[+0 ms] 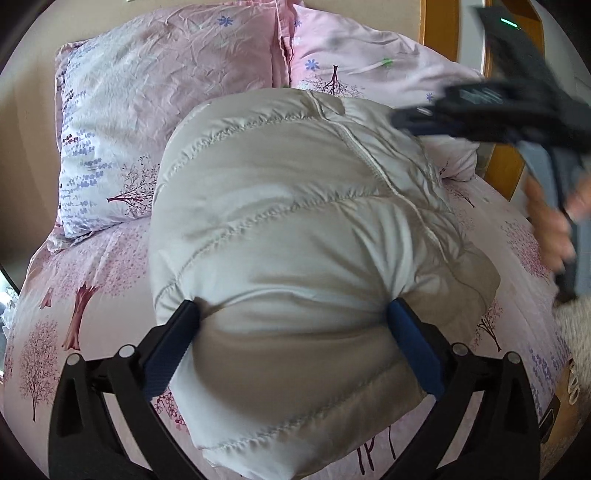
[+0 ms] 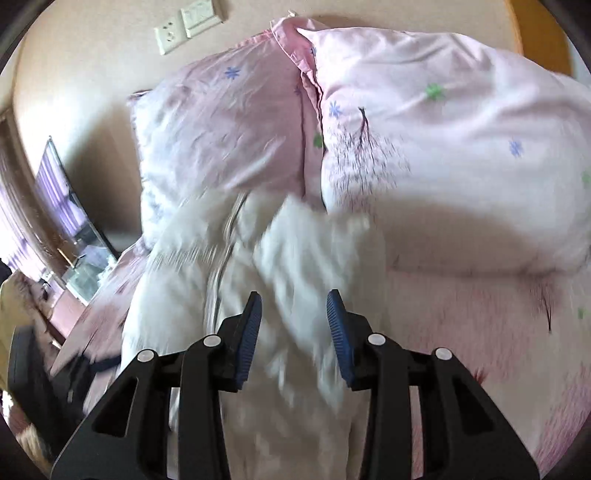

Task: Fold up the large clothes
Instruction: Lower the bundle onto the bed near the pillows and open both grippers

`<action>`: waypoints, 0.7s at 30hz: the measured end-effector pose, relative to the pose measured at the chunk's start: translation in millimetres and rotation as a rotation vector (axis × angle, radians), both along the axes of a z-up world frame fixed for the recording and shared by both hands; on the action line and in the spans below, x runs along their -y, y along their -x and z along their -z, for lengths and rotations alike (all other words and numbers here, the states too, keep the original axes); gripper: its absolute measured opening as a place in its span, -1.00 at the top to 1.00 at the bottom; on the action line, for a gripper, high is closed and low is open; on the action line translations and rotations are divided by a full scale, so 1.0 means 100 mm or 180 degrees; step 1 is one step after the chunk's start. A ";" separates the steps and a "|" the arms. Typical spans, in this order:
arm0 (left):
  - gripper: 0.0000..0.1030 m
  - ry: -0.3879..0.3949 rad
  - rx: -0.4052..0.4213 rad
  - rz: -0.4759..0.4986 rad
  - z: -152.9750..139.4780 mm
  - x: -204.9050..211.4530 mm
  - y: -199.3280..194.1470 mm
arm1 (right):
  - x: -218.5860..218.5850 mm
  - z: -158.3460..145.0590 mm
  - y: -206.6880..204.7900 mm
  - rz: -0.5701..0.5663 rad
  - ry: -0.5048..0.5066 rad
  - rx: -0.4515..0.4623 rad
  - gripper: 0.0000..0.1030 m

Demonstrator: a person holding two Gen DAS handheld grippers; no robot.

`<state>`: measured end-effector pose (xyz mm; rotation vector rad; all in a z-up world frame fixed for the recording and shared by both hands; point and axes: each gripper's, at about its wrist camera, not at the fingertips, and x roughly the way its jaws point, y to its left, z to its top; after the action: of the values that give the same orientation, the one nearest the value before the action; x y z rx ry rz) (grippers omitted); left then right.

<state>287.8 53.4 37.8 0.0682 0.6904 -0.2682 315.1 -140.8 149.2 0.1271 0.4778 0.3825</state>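
A puffy white quilted down jacket [image 1: 295,229] lies bundled on the pink bed sheet [image 1: 92,306]. My left gripper [image 1: 293,317] has its jaws spread wide around a thick fold of the jacket, both blue pads pressed into the fabric. The right gripper [image 1: 410,122] shows in the left wrist view over the jacket's far right edge, held by a hand. In the blurred right wrist view, my right gripper [image 2: 294,306] is open just above the jacket [image 2: 295,258], with nothing clamped between the pads.
Two pink flowered pillows [image 1: 155,96] [image 2: 443,147] lean at the head of the bed against a beige wall. A wooden frame [image 1: 436,26] stands at the right. A TV screen [image 2: 62,199] and wall sockets [image 2: 184,26] are at the left.
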 end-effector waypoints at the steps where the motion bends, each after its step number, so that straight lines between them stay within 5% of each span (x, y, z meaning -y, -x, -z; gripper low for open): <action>1: -0.97 0.0001 0.0006 -0.0008 0.00 0.01 -0.01 | -0.01 0.01 -0.11 0.0007 0.0033 -0.0063 0.26; 6: -0.97 -0.0039 0.0090 0.0024 -0.03 0.09 -0.01 | -0.03 0.32 -0.50 0.0173 0.0392 -0.0672 0.26; 11: -0.97 -0.0143 0.0217 0.0024 -0.04 0.24 0.00 | 0.15 0.53 -0.65 0.0218 0.0170 -0.0954 0.26; 15: -0.97 -0.0181 0.0278 -0.0013 -0.05 0.23 0.04 | 0.20 0.47 -0.38 0.0300 0.0151 -0.0689 0.22; 21: -0.97 -0.0108 0.0260 -0.0020 -0.05 0.17 0.04 | 0.25 0.52 0.55 0.0174 -0.0104 -0.0091 0.21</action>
<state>283.5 36.6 43.1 0.1088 0.6138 -0.2465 260.0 -165.9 97.2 0.1770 0.4955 0.3353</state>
